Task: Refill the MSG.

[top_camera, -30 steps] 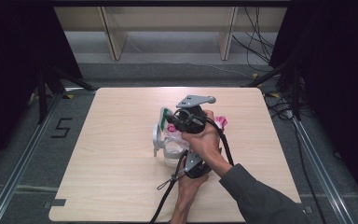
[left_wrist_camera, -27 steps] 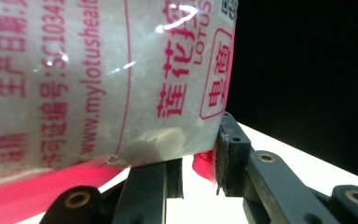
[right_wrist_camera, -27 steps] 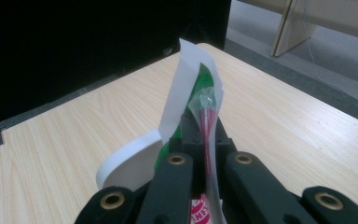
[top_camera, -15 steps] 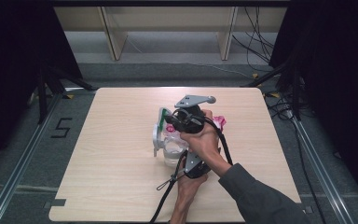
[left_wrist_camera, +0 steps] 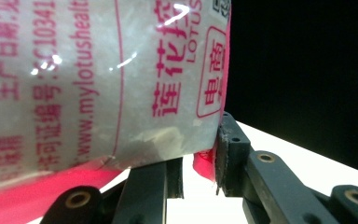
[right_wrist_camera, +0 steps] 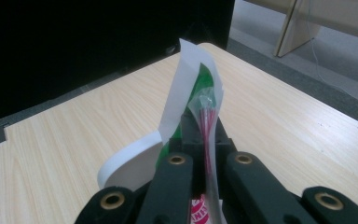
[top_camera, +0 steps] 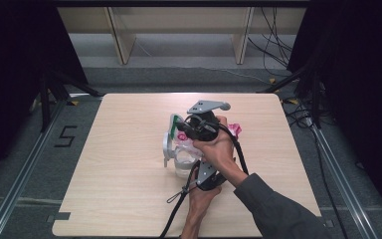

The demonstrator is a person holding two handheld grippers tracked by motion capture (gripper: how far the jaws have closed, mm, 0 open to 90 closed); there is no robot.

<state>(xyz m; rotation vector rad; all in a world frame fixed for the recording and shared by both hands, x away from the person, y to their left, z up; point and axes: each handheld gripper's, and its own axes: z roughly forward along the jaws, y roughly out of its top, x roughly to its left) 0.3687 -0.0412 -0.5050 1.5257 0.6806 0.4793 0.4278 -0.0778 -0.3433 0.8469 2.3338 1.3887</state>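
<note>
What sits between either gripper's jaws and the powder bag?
Nothing visible. The left gripper clamps the powder bag at its lower corner; the right gripper is shut on the bag's pinched top edge beside a white-and-green strip.

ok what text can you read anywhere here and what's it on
"5": marker on the floor left of the table.
"mylotushealt", cut off: pink print on the bag.
"LOTUS", cut off: same bag, top edge.
"SC10341", cut off: same bag.
Pink Chinese characters on the bag: not transcribed.
</note>
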